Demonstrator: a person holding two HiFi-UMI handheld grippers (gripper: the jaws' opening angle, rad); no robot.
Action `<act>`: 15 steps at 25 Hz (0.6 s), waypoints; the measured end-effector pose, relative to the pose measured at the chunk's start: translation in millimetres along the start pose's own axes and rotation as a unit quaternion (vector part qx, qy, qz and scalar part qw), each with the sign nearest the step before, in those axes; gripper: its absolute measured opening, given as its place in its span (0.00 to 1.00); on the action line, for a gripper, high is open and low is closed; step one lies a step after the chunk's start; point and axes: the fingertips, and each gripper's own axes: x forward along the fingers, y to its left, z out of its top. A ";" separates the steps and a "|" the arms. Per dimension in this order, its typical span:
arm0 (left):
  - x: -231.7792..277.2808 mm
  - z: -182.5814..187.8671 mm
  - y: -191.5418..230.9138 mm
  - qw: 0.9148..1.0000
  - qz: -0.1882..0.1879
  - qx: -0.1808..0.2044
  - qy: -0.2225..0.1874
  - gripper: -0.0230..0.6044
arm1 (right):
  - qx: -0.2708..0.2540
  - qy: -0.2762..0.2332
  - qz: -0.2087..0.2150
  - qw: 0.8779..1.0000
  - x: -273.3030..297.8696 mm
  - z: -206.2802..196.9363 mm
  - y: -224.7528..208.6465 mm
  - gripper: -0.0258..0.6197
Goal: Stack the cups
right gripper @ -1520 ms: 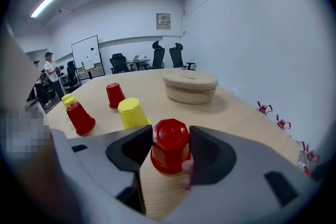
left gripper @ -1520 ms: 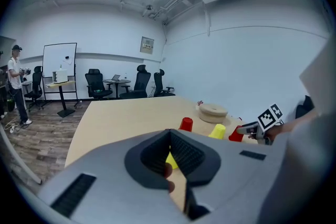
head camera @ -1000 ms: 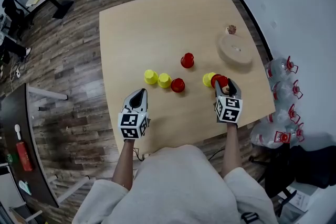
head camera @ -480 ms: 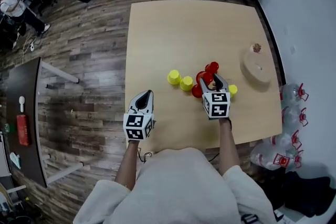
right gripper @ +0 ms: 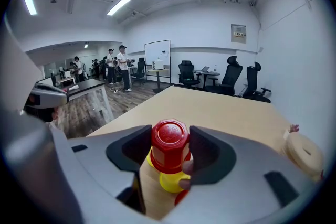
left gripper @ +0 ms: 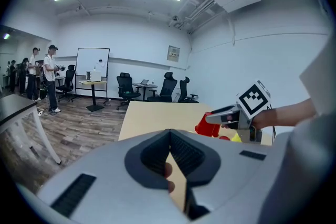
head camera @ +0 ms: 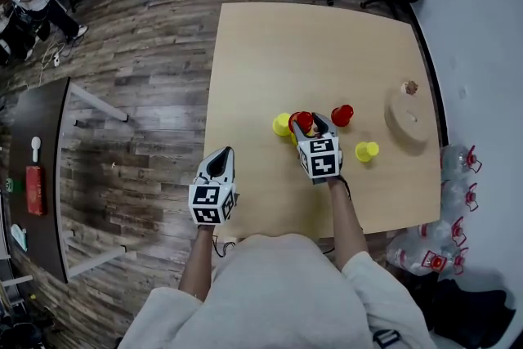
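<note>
Shifting across the table over the last second, right gripper (head camera: 307,125), jaws half-spread and clamped on the inverted red cup (right gripper: 169,147), now has a yellow cup (right gripper: 170,180) just below the jaws, likely ready for capping; left gripper (left gripper: 169,157) pinched closed, empty.

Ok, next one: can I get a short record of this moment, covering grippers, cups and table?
right gripper: shut on held red cup, just above lower yellow cup; contact unclear
left gripper: shut, empty, by the table's left edge
loose cups: left yellow cup, free red cup, right yellow cup
other: wooden disc at the table's right
</note>
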 end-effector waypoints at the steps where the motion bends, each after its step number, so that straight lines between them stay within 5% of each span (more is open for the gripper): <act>1: -0.4 -0.7 2.1 1.000 0.001 -0.001 0.000 0.05 | 0.000 0.003 0.001 1.000 2.2 -1.5 1.7 0.39; 15: 3.2 -2.6 10.9 1.000 0.003 -0.004 0.005 0.05 | 0.005 0.016 0.008 1.000 15.7 -12.0 9.0 0.39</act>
